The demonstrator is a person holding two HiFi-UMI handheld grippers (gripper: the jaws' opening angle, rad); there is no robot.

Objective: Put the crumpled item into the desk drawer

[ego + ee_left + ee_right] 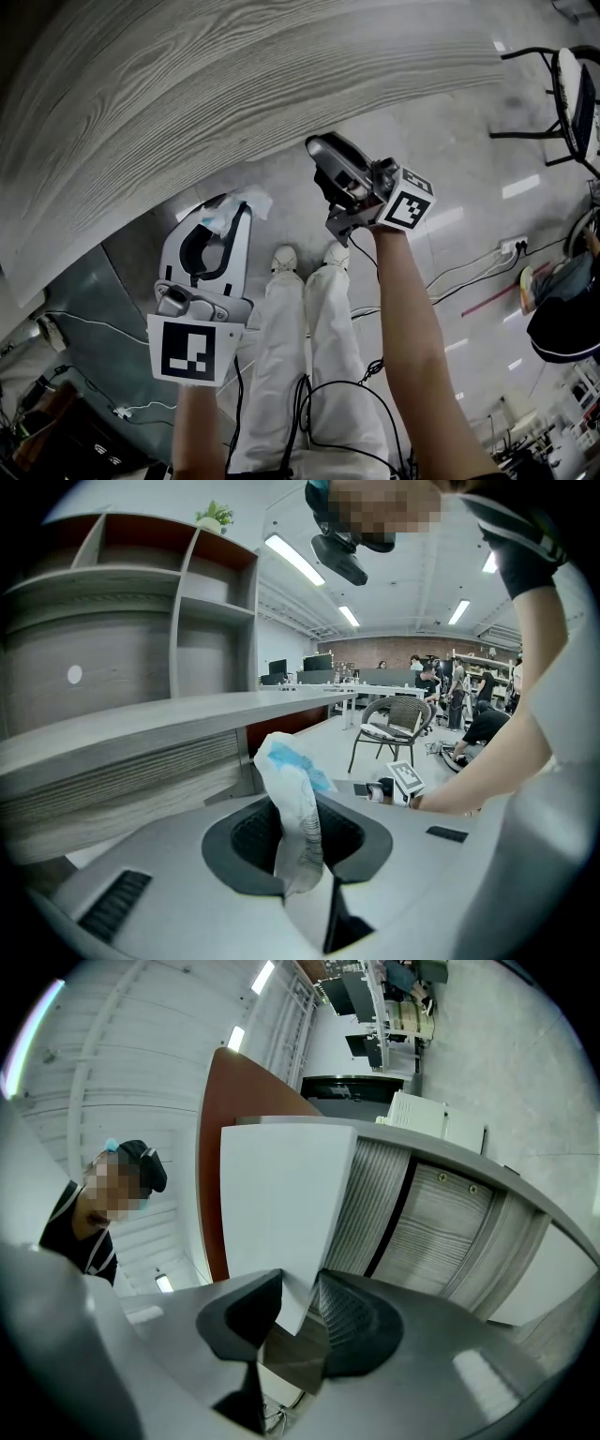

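Observation:
A crumpled white item with blue print (292, 803) sticks up between the pads of my left gripper (302, 844), which is shut on it. In the head view that gripper (232, 214) sits low left, just below the desk edge, with the crumpled item (248, 201) at its tip. My right gripper (326, 155) reaches up under the grey wood-grain desk top (234, 84). In the right gripper view its jaws (298, 1302) clamp the lower corner of a white panel (281, 1204) of the desk. Wood-grain drawer fronts (441, 1232) lie beyond it.
My legs in white trousers (309, 356) stand below the desk, with cables (323, 398) on the tiled floor. A power strip (511, 247) and a chair (572, 94) are to the right. Shelving (141, 602) rises on the desk; a wicker chair (394, 726) stands behind.

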